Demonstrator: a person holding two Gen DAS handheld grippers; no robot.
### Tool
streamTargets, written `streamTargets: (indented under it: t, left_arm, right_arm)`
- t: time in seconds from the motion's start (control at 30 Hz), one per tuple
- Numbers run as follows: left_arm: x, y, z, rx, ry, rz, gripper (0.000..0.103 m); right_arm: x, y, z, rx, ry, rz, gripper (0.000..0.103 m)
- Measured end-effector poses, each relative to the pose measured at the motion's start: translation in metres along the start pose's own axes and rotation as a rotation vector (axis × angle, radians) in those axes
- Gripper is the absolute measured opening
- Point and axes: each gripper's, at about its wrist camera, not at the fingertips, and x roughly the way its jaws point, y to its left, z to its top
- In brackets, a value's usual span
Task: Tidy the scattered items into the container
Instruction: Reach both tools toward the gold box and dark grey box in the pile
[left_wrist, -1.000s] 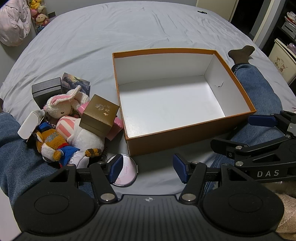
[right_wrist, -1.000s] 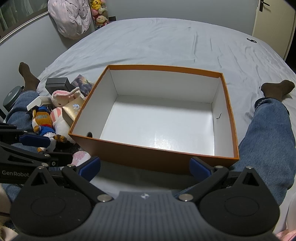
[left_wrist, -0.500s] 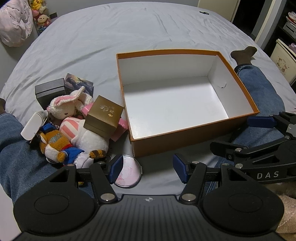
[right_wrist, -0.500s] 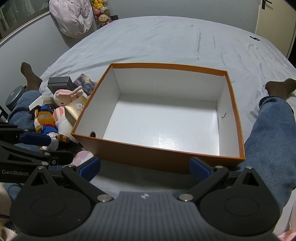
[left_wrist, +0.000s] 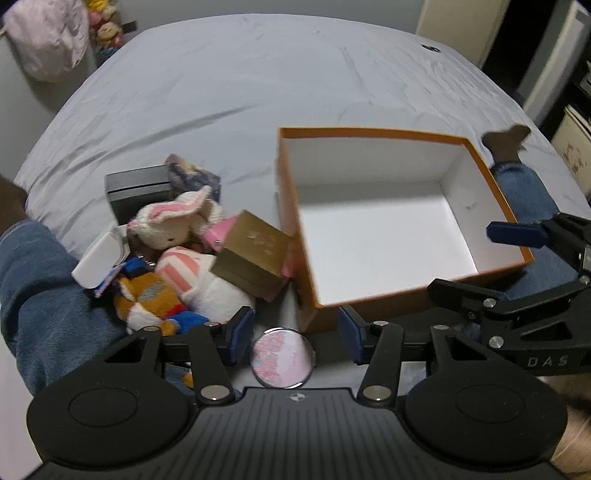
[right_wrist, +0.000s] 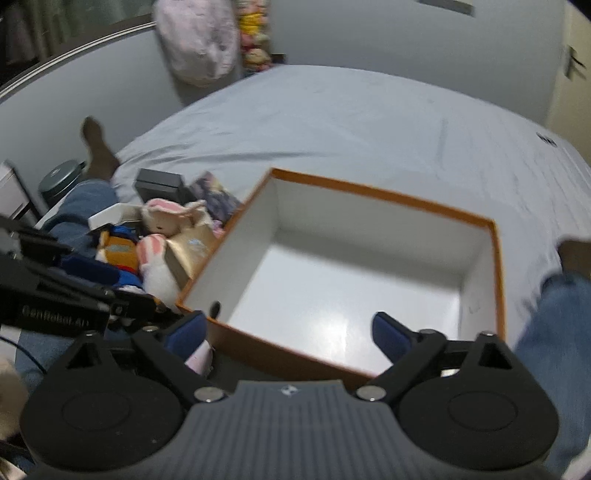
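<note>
Orange box (left_wrist: 399, 206) sat empty on bed (left_wrist: 240, 85); toy pile at its left. Left tongs (left_wrist: 293, 338) closing over round pink mirror (left_wrist: 282, 357), untouched. Right tongs (right_wrist: 288, 330) closing, empty.

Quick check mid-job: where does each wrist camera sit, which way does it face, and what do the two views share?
Left wrist: on the left gripper, looking down at the round mirror and toy pile; jaws closing, right gripper and denim legs visible.
Right wrist: on the right gripper, facing the box's near wall; jaws closing, left gripper at left.
Shared: orange box, rabbit plush, bed.
</note>
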Motion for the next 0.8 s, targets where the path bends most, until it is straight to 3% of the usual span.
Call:
streamTargets:
  t: [0.2, 0.4, 0.53, 0.8]
  left_arm:
    - [0.0, 0.037, 0.011, -0.088, 0.007, 0.01, 0.048]
    - [0.001, 0.073, 0.025, -0.123, -0.008, 0.044, 0.048]
    - [0.004, 0.085, 0.039, -0.038, -0.038, 0.085, 0.048]
    - [0.024, 0.092, 0.064, 0.299, -0.079, 0.131, 0.051]
  right_arm:
    - [0.019, 0.019, 0.024, -0.107, -0.003, 0.102, 0.076]
    - [0.046, 0.036, 0.046, -0.204, 0.008, 0.201, 0.075]
    - [0.069, 0.048, 0.063, -0.292, 0.041, 0.247, 0.075]
    - [0.119, 0.069, 0.097, -0.443, 0.145, 0.308, 0.075]
